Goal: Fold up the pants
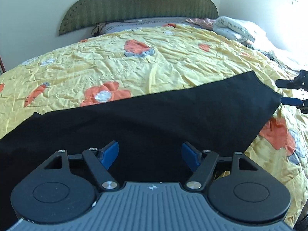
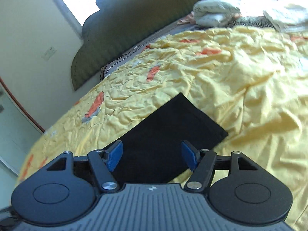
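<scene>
The black pants [image 1: 146, 119] lie flat as a long band across the yellow flowered bedspread [image 1: 134, 61]. My left gripper [image 1: 150, 155] is open, hovering over the near edge of the pants with nothing between its blue pads. My right gripper [image 2: 152, 154] is open above one end of the pants [image 2: 169, 134], whose square corner points away. The right gripper also shows in the left wrist view [image 1: 288, 93] at the far right, open, at the pants' right end.
A green padded headboard [image 1: 138, 3] stands at the back. Folded white bedding [image 1: 236, 28] lies at the far right of the bed, also in the right wrist view [image 2: 221, 7]. A grey pillow [image 1: 134, 26] sits under the headboard.
</scene>
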The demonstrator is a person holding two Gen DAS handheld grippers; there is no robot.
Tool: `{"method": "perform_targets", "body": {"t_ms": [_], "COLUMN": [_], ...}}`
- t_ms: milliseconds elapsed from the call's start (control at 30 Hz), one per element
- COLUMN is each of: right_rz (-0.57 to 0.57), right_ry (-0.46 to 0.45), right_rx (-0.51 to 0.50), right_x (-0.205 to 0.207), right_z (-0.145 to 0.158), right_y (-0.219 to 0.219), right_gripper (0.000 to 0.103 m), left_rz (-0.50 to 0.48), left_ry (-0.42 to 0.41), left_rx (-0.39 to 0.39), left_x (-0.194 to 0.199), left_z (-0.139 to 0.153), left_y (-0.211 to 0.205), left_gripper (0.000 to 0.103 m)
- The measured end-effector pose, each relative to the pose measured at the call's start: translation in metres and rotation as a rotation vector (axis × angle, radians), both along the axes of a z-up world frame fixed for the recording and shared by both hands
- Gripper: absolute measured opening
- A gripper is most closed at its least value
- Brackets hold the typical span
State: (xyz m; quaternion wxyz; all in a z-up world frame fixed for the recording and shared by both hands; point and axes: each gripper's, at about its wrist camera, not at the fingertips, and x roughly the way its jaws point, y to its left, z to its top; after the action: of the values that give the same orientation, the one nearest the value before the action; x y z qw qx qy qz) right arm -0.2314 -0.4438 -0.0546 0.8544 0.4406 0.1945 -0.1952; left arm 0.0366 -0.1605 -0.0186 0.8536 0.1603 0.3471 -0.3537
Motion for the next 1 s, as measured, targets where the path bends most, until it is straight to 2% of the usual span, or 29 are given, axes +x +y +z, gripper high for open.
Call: {"method": "perform_targets", "body": {"t_ms": [67,100,167,267,433,633,867,900,967,1000], "right_rz": [-0.008,-0.004,-0.005,0.003,-0.038,-0.105,-0.142,-0.144,-0.156,-0.159], "right_ry": [-0.060,-0.089,-0.128,-0.141,-0.166,-0.156,-0.154,-0.138,-0.089,-0.077], "right_rx": [0.154,0.225,0.313,0.306,0.274,0.181,0.102,0.086,0.061,0.058], "right_x": [-0.011,-0.014,-0.016,-0.011,-0.004,0.012,0.031,0.034,0.040,0.041], "right_z": [-0.019,-0.030,-0.045,-0.045,-0.047,-0.046,-0.046,-0.045,-0.047,-0.048], "right_y": [-0.007,-0.010,-0.012,-0.013,-0.021,-0.031,-0.044,-0.045,-0.047,-0.048], "right_gripper": [0.069,0.069,0.068,0.067,0.067,0.067,0.065,0.063,0.046,0.033], "left_rz": [-0.015,-0.012,-0.026,-0.026,-0.006,0.010,0.047,0.056,0.068,0.070], "left_ry": [0.009,-0.013,-0.047,-0.056,-0.016,0.022,0.117,0.134,0.161,0.172], "left_rx": [0.035,0.035,0.039,0.025,-0.014,-0.044,-0.063,-0.065,-0.073,-0.077], "left_x": [-0.004,-0.008,-0.014,-0.013,-0.007,-0.004,0.008,0.010,0.013,0.015], "left_z": [-0.013,-0.015,-0.011,-0.004,0.003,0.008,0.004,0.004,0.003,0.004], "left_y": [-0.006,-0.007,-0.008,-0.009,-0.009,-0.009,-0.011,-0.011,-0.011,-0.011], "left_gripper": [0.074,0.074,0.075,0.076,0.076,0.077,0.078,0.078,0.078,0.078]}}
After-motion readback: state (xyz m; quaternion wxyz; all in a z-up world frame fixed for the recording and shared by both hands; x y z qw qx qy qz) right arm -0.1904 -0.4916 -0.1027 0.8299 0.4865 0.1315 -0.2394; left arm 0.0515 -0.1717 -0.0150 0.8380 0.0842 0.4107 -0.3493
